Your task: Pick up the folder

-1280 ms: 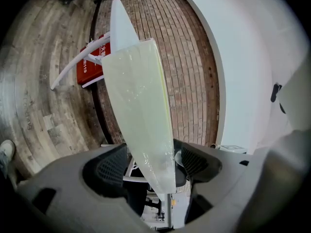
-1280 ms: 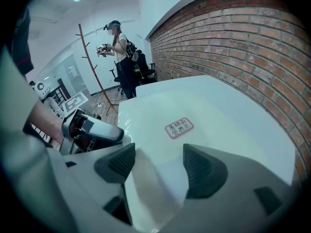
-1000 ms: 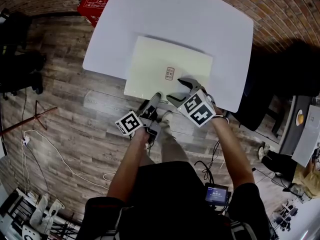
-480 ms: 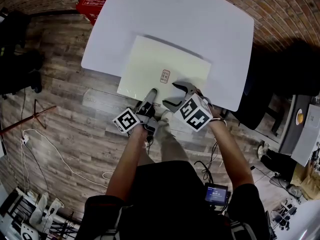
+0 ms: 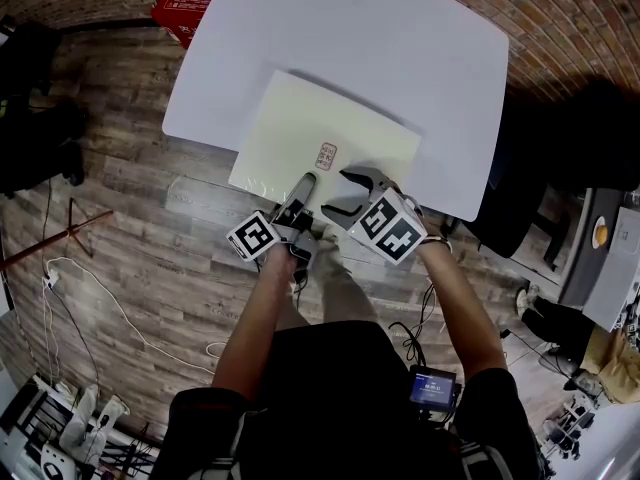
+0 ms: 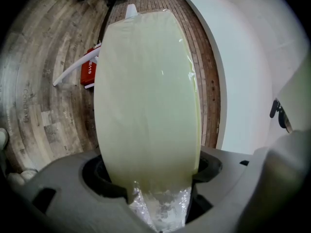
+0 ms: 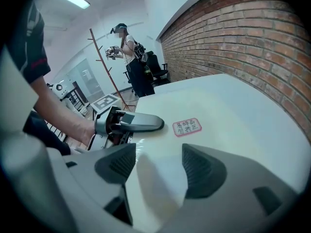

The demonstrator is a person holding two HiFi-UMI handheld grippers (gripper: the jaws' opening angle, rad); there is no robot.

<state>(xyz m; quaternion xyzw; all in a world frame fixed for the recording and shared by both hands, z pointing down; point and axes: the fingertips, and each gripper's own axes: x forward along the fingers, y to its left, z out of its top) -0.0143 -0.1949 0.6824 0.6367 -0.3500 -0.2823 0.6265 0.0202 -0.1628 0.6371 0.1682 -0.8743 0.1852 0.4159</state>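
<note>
A pale cream folder with a small red-printed label lies on the white table, its near edge hanging over the table's front edge. My left gripper is shut on that near edge; in the left gripper view the folder runs away from the closed jaws. My right gripper is open just right of it, at the folder's near edge. In the right gripper view the folder and its label lie beyond the spread jaws, and the left gripper shows at the left.
A red box sits on the wooden floor beyond the table's far left corner. Cables trail on the floor at the left. Dark furniture stands to the right. A coat stand and a person are in the background.
The folder has slid toward me and to the left, so it overhangs the table's front edge more. The left gripper moved with it; the right gripper shifted slightly left.
</note>
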